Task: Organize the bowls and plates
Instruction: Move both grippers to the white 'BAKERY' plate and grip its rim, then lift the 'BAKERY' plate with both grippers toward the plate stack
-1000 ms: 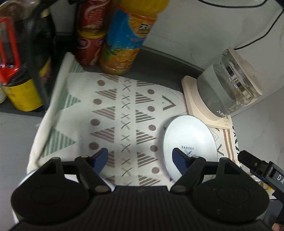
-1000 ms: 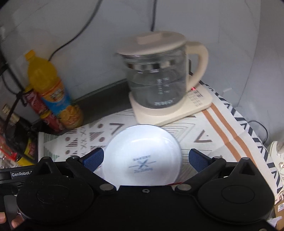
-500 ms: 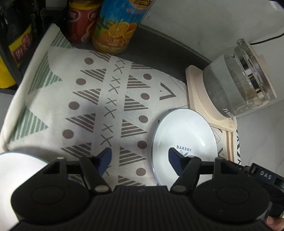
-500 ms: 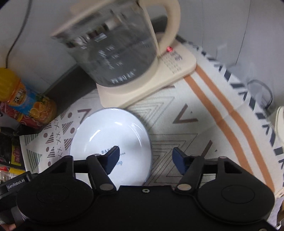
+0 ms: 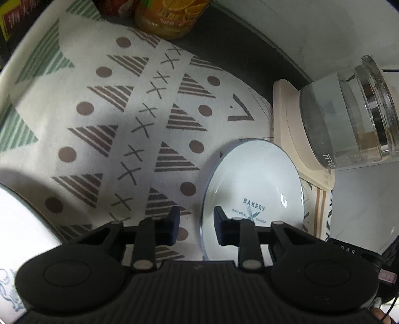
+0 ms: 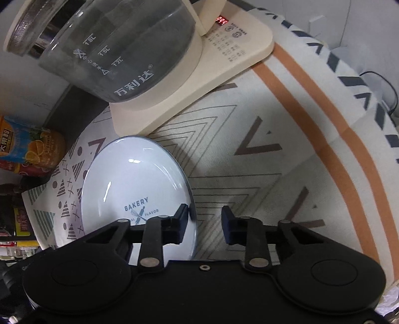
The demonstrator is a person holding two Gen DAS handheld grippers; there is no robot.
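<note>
A white plate (image 5: 254, 182) with a blue "BAKERY" print lies flat on the patterned cloth (image 5: 139, 129); it also shows in the right wrist view (image 6: 132, 179). My left gripper (image 5: 195, 225) is partly open and straddles the plate's left rim, one finger on each side. My right gripper (image 6: 203, 224) is partly open and straddles the plate's right rim. Neither pair of jaws touches the rim. A second white dish (image 5: 22, 239) with blue print sits at the lower left of the left wrist view, partly hidden by the gripper body.
A glass kettle (image 6: 109, 47) on a cream base (image 6: 224, 57) stands right behind the plate. An orange juice bottle (image 5: 169, 17) and red cans (image 6: 22, 169) stand at the back left. The cloth with orange stripes (image 6: 324, 139) spreads to the right.
Both grippers have dropped lower and closer to the plate, and their jaws have narrowed around its opposite rims. The second white dish has come further into the left wrist view.
</note>
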